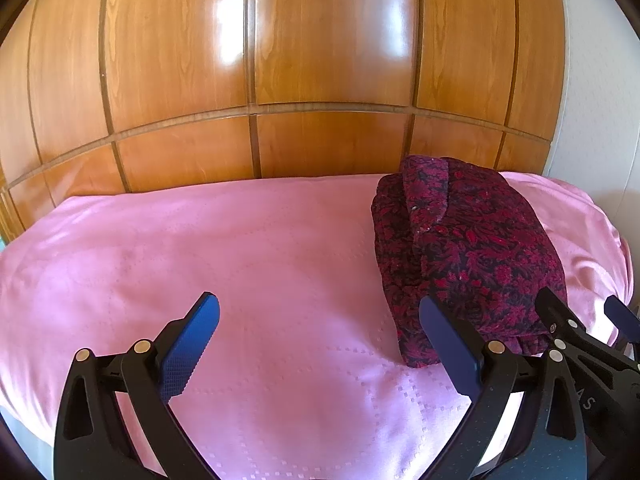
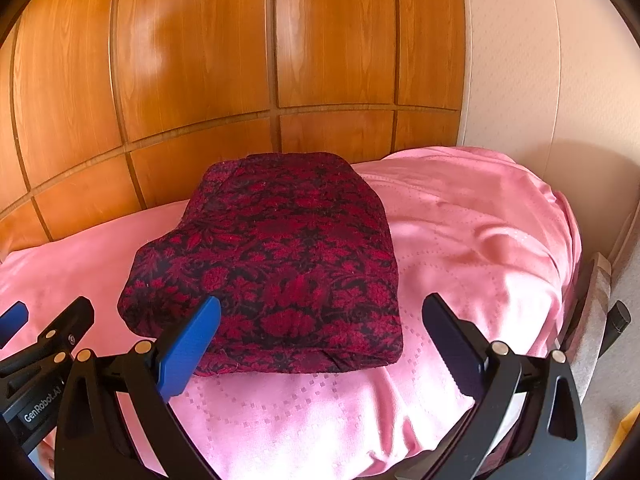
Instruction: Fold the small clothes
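Observation:
A dark red and black floral garment (image 2: 280, 264) lies folded into a thick rectangle on the pink bedspread (image 2: 480, 240). In the left wrist view the garment (image 1: 464, 248) sits at the right, with a folded edge on its left side. My left gripper (image 1: 320, 316) is open and empty above bare bedspread (image 1: 240, 248), left of the garment. My right gripper (image 2: 322, 316) is open and empty, held just before the garment's near edge. The right gripper (image 1: 580, 312) shows at the right edge of the left wrist view, and the left gripper (image 2: 44, 320) at the left edge of the right wrist view.
A glossy wooden panelled wardrobe (image 1: 320, 60) stands right behind the bed. A cream wall (image 2: 540, 60) is to the right. The bed's right edge drops off towards the floor (image 2: 600, 380).

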`<state>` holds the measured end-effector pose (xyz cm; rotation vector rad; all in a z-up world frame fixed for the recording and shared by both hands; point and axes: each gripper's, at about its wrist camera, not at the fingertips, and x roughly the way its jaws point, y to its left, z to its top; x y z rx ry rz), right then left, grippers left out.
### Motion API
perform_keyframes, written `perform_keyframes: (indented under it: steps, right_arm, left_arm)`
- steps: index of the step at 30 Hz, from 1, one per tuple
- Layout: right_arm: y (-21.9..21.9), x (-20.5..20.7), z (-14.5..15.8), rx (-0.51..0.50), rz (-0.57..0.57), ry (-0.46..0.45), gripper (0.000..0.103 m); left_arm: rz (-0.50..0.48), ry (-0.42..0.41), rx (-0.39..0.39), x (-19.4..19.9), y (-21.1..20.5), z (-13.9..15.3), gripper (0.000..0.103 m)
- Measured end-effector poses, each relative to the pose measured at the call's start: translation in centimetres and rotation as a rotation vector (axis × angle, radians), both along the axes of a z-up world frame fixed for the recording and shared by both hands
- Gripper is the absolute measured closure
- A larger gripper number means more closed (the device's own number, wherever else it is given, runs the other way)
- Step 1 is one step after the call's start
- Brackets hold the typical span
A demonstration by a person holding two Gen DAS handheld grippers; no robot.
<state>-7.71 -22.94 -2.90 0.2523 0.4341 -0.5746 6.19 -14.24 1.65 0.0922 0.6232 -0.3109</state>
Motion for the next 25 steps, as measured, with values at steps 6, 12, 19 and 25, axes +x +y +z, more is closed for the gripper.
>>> perform_keyframes:
  steps: [6,12,19,25]
  right_arm:
    - [0.0,0.1,-0.2,0.008,0.004,0.003,0.002]
    - [-0.1,0.4,-0.4,0.011,0.007,0.01,0.002]
    - [-0.2,0.6,-0.4,0.011,0.013,0.01,0.002]
    - [-0.3,0.8,-0.4,0.005,0.013,0.01,0.002]
  left_arm:
    - [0.001,0.011,-0.001,0.1,0.0,-0.1,0.004]
    - [-0.003,0.017,0.007,0.3,-0.2,-0.4,0.004]
    - [0.008,0.034,0.003,0.7,-0.2,-0.9,0.004]
    - [0.023,0.056,-0.012,1.1,0.2,-1.3,0.004]
